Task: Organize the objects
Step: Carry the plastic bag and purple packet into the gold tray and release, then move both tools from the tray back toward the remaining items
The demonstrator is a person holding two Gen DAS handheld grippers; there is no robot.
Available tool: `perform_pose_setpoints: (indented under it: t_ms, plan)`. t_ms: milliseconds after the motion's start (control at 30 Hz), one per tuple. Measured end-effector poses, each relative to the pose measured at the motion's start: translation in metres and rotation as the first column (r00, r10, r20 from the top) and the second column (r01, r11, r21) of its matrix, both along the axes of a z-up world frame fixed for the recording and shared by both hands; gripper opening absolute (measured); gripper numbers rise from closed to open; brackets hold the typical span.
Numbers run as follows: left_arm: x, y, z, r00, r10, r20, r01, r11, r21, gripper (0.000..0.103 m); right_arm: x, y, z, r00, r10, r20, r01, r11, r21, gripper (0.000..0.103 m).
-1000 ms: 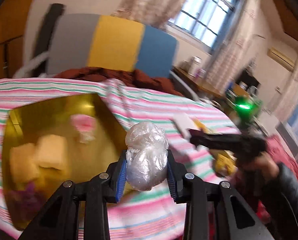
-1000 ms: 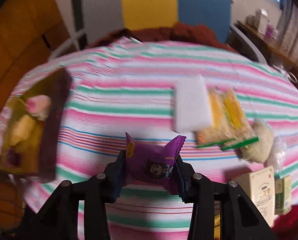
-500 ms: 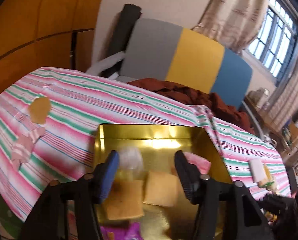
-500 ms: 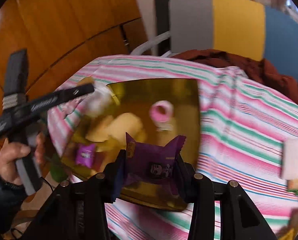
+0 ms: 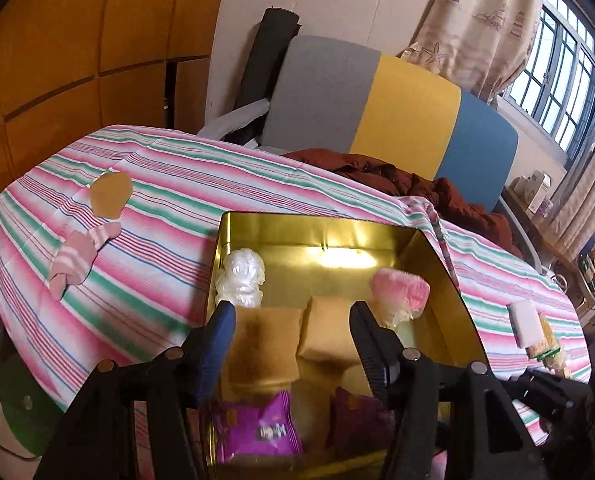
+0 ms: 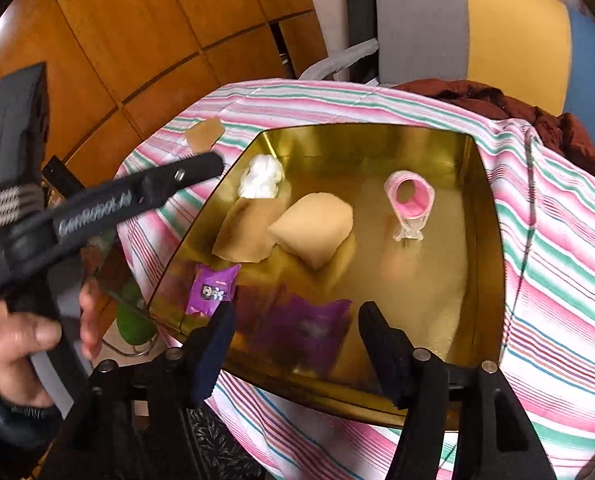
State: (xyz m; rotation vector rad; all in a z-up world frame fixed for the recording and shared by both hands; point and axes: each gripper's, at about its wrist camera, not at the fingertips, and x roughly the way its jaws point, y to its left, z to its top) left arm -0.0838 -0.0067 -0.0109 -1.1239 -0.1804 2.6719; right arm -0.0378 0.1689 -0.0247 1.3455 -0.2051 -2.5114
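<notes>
Left wrist view: left gripper [image 5: 291, 332] fingers spread, empty, low centre over the gold tin [image 5: 317, 232]. Inside: clear plastic ball [image 5: 241, 276], tan pads [image 5: 329, 332], pink roll [image 5: 401, 292], purple packet [image 5: 257, 432]. White sponge [image 5: 523, 322] and snacks lie on the desk at right, unsorted.

Right wrist view: right gripper [image 6: 293, 344] fingers opening; blurred purple packet [image 6: 305, 330] between them, seemingly dropping free into the tin. Sorting partly done.
</notes>
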Motion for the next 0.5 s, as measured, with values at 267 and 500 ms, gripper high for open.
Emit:
perform_pose_setpoints:
  t_ms: [267, 500]
  plan:
    - [0.022, 0.012, 0.004, 0.999, -0.037, -0.016, 0.037, 0.999, -0.020, 0.060, 0.018, 0.017, 0.014, 0.993, -0.097, -0.067, 0.101, 0.993, 0.057, 0.073]
    - [0.035, 0.030, 0.009, 0.994, -0.109, -0.031, 0.108, 0.994, -0.015, 0.060, 0.039, 0.042, 0.021, 0.977, -0.188, -0.102, 0.196, 0.978, 0.076, 0.079]
